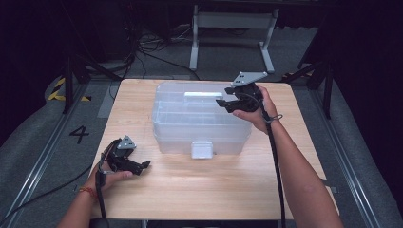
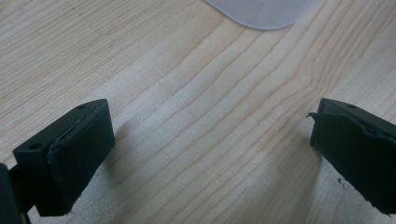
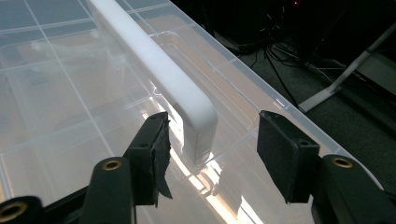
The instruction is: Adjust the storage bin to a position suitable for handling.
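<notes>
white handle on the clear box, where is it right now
The white handle lies along the top of the clear box near its far edge in the high view. In the right gripper view its rounded end sits between the open jaws of the right gripper.

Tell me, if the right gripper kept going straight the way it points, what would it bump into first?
Most likely the white handle on the clear box's lid: its near end stands between the right gripper's open jaws, untouched.
</notes>
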